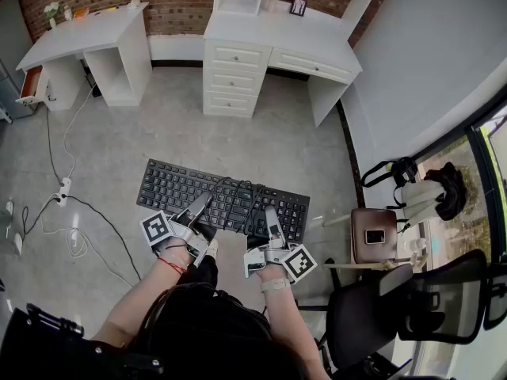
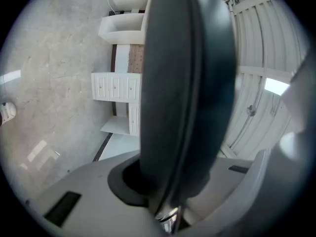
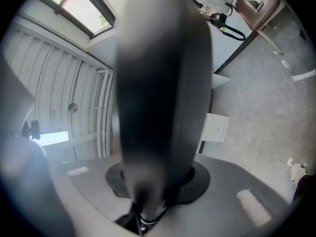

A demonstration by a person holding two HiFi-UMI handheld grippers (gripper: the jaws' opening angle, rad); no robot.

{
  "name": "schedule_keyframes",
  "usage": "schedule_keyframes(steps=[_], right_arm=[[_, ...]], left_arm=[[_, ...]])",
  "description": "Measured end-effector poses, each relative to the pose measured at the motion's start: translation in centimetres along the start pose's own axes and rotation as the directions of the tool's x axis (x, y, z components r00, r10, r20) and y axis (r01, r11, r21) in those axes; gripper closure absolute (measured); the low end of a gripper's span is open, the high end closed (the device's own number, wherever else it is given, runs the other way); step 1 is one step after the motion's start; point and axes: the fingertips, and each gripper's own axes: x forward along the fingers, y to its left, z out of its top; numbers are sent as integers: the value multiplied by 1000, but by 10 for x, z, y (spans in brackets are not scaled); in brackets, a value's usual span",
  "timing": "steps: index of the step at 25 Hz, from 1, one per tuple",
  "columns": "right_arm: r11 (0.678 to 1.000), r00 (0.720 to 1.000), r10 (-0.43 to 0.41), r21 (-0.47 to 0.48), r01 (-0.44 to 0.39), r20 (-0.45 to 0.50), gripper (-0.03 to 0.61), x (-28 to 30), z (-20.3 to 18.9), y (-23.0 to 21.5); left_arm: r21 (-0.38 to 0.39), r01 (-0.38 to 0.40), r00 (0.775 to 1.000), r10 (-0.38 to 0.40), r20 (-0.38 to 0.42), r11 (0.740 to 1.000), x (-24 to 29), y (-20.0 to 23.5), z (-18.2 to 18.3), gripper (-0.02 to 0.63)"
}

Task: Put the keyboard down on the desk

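- We hold the keyboard point(image 1: 198, 187) over the floor point(image 1: 174, 117), well apart from the white worktop point(image 1: 277, 38).
- Keys face up; its long axis runs left to right, with the right end slightly nearer us.
- The left tongs point(image 1: 203, 206) and right tongs point(image 1: 272, 216) each clamp its near edge.

Soft daylight from the window point(image 1: 475, 188) at the right edge lights the head view evenly, leaving only faint shadows on the floor point(image 1: 158, 133). Fisheye bending curves every edge. In both gripper views the keyboard point(image 2: 182, 98) is a dark, unfocused blur, the corners are black, and a ceiling lamp point(image 2: 276, 85) glares.
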Motion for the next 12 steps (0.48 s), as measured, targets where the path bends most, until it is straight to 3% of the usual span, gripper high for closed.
schedule_keyframes(steps=[12], right_arm=[[1000, 1000, -23, -14, 23, -10, 499, 120, 17, -21]], left_arm=[[-33, -18, 1000, 18, 5, 999, 86, 11, 86, 541]])
